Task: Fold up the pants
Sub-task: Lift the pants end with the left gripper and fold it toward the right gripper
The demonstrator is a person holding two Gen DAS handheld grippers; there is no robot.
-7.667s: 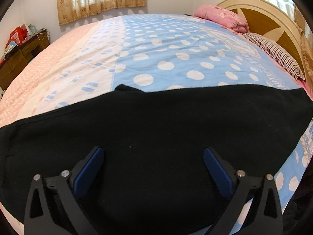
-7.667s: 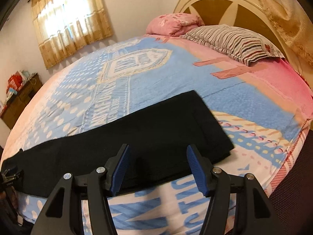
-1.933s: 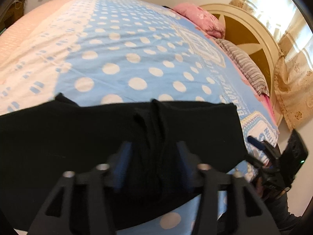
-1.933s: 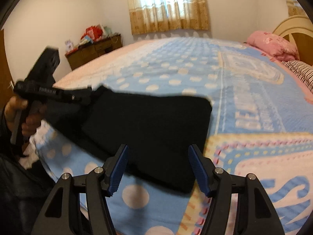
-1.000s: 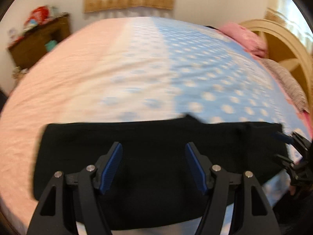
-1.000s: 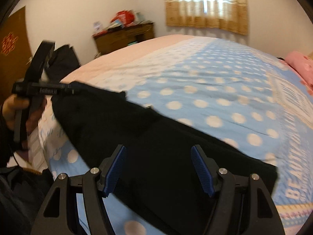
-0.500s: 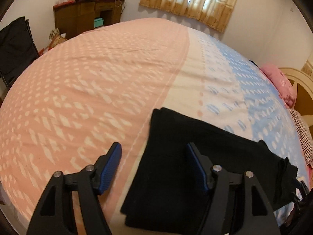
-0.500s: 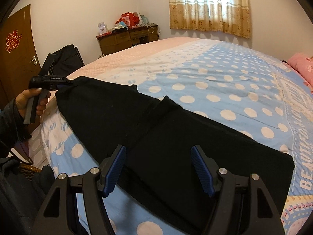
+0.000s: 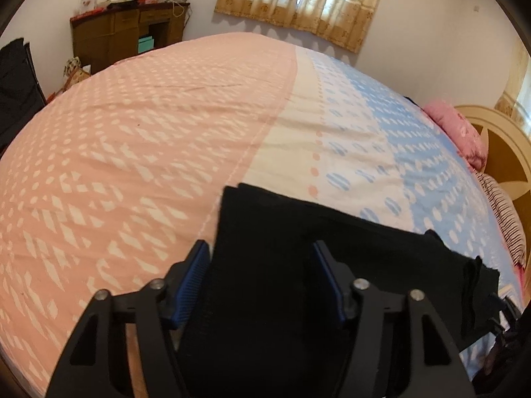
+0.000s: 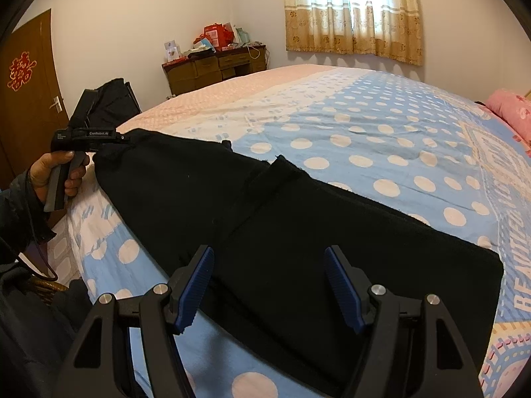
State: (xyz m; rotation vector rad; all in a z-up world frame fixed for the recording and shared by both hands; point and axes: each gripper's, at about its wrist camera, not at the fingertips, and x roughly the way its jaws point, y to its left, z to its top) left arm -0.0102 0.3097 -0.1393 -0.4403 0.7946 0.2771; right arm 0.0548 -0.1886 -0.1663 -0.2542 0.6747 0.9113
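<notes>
since half a second ago the left claw has edged forward over the end of the black pants, so that its blue-padded jaws now stand on either side of the cloth's near corner, one pad over the pink part of the bed cover, the other over the black cloth. the jaws are spread wide and grip nothing; whether the pads touch the fabric cannot be told. in the right wrist view the same left claw shows at the far end of the pants, held in the person's left hand, its tip at the cloth's edge, though the jaws cannot be made out from that side.

the right claw has hardly shifted: it hovers over the other end of the pants, jaws wide apart and holding nothing. the pants lie flat as a long black strip along the near side of the bed, on the blue spotted cover, with a raised fold or seam crossing the strip about midway.

a pink pillow lies by the headboard. a wooden dresser stands against the far wall beneath the curtains, and a brown door is at the left.
</notes>
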